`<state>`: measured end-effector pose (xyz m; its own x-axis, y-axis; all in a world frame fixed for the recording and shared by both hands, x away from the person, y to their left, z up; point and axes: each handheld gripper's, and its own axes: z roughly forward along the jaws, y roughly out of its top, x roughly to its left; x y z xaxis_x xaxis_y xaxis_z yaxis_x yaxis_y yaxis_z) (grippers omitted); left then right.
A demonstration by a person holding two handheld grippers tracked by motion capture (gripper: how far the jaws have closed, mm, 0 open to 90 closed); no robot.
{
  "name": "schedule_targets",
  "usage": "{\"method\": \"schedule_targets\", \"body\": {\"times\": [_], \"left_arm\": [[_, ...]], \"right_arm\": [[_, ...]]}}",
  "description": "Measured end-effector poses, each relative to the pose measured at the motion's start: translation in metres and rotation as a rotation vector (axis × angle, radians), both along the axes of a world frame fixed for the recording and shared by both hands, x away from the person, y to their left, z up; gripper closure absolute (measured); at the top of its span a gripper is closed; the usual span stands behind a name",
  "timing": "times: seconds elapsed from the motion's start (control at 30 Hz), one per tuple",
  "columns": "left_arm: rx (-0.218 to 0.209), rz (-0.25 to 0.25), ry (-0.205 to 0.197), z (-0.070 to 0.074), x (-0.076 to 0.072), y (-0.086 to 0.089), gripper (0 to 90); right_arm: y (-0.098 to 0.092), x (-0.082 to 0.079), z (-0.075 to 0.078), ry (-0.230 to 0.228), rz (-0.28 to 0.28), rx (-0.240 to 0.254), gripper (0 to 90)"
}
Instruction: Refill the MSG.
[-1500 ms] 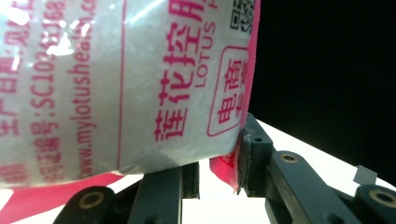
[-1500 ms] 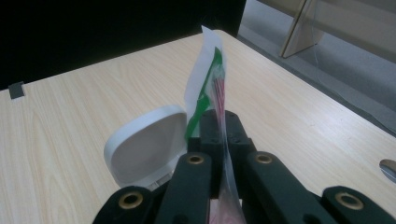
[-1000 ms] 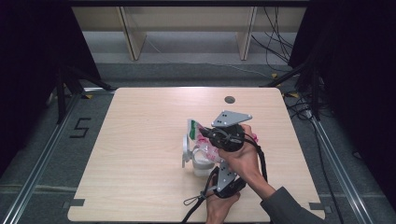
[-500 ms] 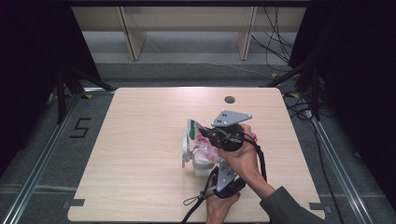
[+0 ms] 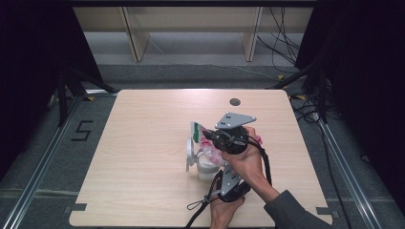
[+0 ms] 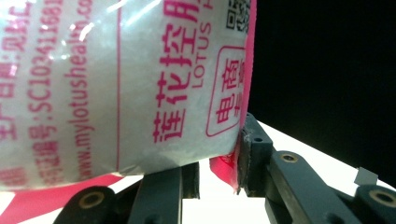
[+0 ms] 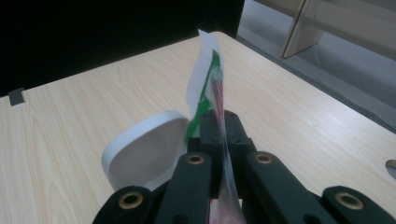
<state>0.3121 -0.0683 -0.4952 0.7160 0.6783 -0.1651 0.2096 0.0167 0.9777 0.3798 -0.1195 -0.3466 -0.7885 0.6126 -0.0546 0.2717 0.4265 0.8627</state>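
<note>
A clear plastic bag (image 5: 204, 143) with pink print and a green and white top strip is held up over a white container (image 5: 205, 168) near the middle of the table. My right gripper (image 7: 218, 122) is shut on the thin top edge of the bag (image 7: 215, 88), with the container (image 7: 142, 151) open below and to its left. My left gripper (image 6: 217, 164) grips the bag's lower end: the bag (image 6: 126, 84), full of white grains, bulges above the jaws and its pink edge presses on the right jaw. In the high view both hands sit close together, the right gripper (image 5: 212, 139) above the left gripper (image 5: 224, 169).
The wooden table (image 5: 143, 143) has a round cable hole (image 5: 234, 101) at its far edge. Black cables trail from the grippers over the near edge (image 5: 200, 207). Dark curtains and stands flank the table, and shelving stands behind it.
</note>
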Motion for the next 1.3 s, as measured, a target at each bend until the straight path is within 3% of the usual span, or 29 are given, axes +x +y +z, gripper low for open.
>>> {"method": "schedule_targets", "body": {"times": [0.07, 0.2, 0.3, 0.4, 0.5, 0.63, 0.7, 0.83, 0.87, 0.9, 1.3], "left_arm": [[-0.002, 0.003, 0.0, -0.0012, 0.0003, -0.0012, 72.7], [0.0, 0.002, -0.001, 0.0002, -0.0002, -0.0001, 72.7], [-0.002, 0.002, -0.001, -0.001, 0.0, -0.0017, 72.6], [0.002, 0.0, -0.004, 0.0003, -0.0003, -0.0003, 72.7], [0.01, 0.0, -0.001, -0.0013, 0.0, -0.0016, 72.7], [0.006, -0.003, 0.0, -0.0004, -0.0006, -0.0008, 72.7], [0.004, 0.0, -0.003, -0.0007, -0.0005, -0.0014, 72.7], [0.004, -0.003, -0.002, -0.0006, -0.0006, -0.0011, 72.7], [0.004, -0.003, -0.002, -0.0006, -0.0006, -0.0011, 72.7], [0.033, -0.006, -0.007, -0.0004, -0.0002, 0.0003, 72.7], [0.032, -0.003, -0.006, 0.0, -0.0011, -0.0006, 72.7]], "right_arm": [[0.0014, 0.0, -0.0017, -0.005, 0.006, -0.014, 90.0], [0.0015, 0.0001, -0.0018, -0.01, -0.004, 0.006, 90.0], [0.0025, 0.0002, -0.0037, 0.005, 0.009, -0.023, 90.0], [-0.0001, 0.0006, -0.0017, 0.008, 0.007, 0.008, 90.0], [0.0021, -0.0007, -0.0042, 0.016, -0.004, -0.015, 90.0], [0.0003, -0.0003, -0.003, 0.01, -0.006, 0.009, 90.0], [0.0016, -0.0007, -0.0043, 0.007, 0.005, -0.01, 90.0], [0.0007, -0.0002, -0.0036, -0.007, 0.006, 0.0, 90.0], [0.0007, -0.0002, -0.0036, -0.007, 0.006, 0.0, 90.0], [0.0027, -0.0013, -0.0049, 0.001, 0.007, -0.008, 90.0], [0.0003, -0.0012, -0.0027, 0.013, 0.009, 0.004, 90.0]]}}
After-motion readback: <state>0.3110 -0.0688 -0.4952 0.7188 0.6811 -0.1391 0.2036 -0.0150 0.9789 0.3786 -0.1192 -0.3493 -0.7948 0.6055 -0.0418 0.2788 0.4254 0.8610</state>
